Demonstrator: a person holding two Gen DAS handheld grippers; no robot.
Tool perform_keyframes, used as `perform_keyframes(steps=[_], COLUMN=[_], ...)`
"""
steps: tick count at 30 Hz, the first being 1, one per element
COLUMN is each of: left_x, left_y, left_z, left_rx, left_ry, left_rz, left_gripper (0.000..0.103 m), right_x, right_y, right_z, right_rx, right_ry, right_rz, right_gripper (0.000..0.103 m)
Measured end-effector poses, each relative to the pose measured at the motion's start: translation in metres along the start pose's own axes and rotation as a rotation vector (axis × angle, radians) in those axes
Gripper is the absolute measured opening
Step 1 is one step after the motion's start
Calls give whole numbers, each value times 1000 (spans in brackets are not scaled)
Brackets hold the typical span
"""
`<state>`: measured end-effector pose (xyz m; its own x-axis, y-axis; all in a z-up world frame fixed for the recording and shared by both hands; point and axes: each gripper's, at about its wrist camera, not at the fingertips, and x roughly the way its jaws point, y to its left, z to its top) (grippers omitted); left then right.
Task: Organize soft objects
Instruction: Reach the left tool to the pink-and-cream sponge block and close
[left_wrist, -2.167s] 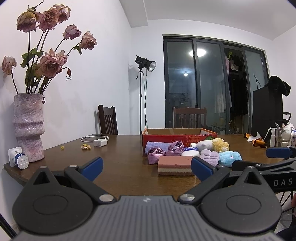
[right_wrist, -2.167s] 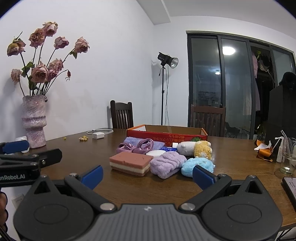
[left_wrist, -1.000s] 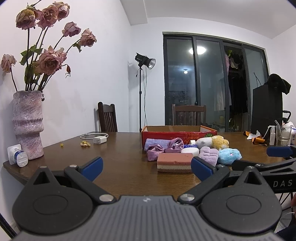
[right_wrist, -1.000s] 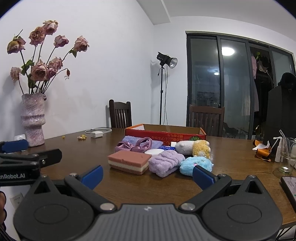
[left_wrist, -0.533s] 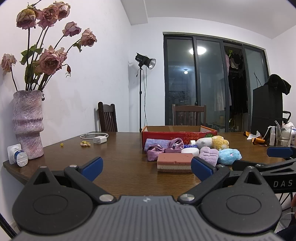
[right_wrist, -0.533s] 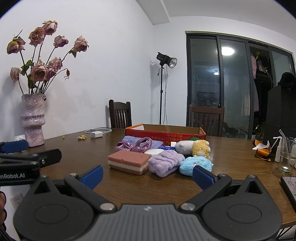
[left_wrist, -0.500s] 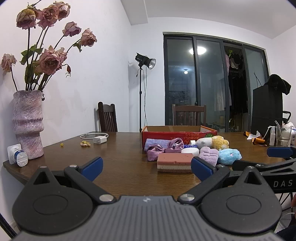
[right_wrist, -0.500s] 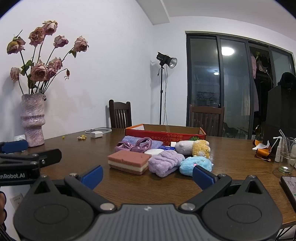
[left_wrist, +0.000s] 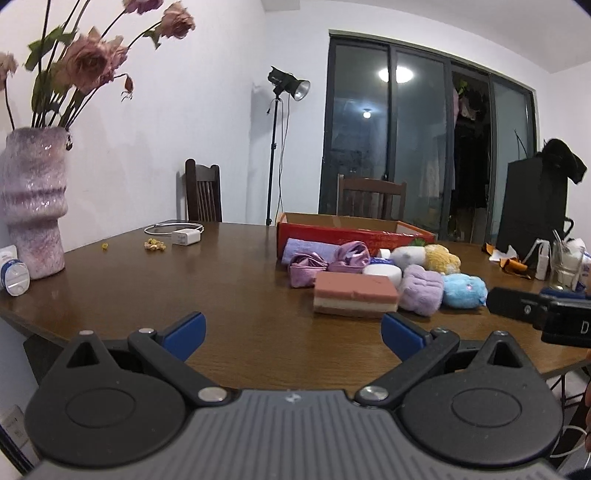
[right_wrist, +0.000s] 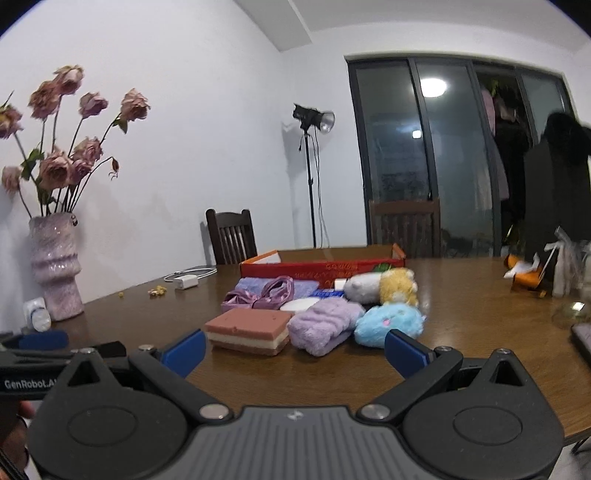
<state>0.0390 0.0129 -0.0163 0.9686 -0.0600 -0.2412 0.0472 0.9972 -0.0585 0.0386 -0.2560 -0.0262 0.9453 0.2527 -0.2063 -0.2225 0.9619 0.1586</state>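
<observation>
A heap of soft things lies mid-table before a shallow red cardboard box (left_wrist: 354, 232) (right_wrist: 321, 264). Nearest is a pink-and-cream layered sponge (left_wrist: 355, 294) (right_wrist: 248, 329). Beside it are a lilac fluffy cloth (left_wrist: 422, 288) (right_wrist: 322, 325), a blue plush (left_wrist: 464, 291) (right_wrist: 388, 319), a white-and-yellow plush (left_wrist: 424, 257) (right_wrist: 384, 286), shiny purple scrunchies (left_wrist: 325, 263) (right_wrist: 260, 297) and a folded lavender towel (left_wrist: 306, 248). My left gripper (left_wrist: 291, 332) is open and empty, short of the sponge. My right gripper (right_wrist: 293, 352) is open and empty, close before the sponge and the lilac cloth.
A pink vase (left_wrist: 32, 206) (right_wrist: 55, 266) of dried roses stands at the left table edge beside a small white device (left_wrist: 14, 275). A white charger with cable (left_wrist: 184, 235) lies far left. Glassware and orange wrappers (right_wrist: 528, 277) crowd the right. Chairs stand behind the table.
Both grippers have moved forward and lower toward the pile, which looms larger. The right view has tilted and is slightly blurred. Both stay open; nothing was taken hold of.
</observation>
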Motion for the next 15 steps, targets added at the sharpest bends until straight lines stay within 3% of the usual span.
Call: perform_keyframes(steps=[6, 8, 9, 11, 14, 15], left_x=[31, 45, 53, 73, 109, 121], left_y=[-3, -4, -3, -2, 9, 13], left_z=[12, 23, 29, 39, 55, 59], left_rx=[28, 21, 14, 0, -63, -90], left_ry=[33, 17, 8, 10, 76, 111], left_rz=[-55, -81, -76, -69, -116, -140], left_gripper=[103, 103, 103, 102, 89, 79], right_x=[36, 51, 62, 85, 110, 120], right_y=[1, -3, -8, -11, -6, -5], right_z=[2, 7, 11, 18, 25, 28], right_rx=[-16, 50, 109, 171, 132, 128], right_ry=[44, 51, 83, 163, 185, 199], right_rz=[54, 113, 170, 206, 178, 173], right_gripper=[103, 103, 103, 102, 80, 72])
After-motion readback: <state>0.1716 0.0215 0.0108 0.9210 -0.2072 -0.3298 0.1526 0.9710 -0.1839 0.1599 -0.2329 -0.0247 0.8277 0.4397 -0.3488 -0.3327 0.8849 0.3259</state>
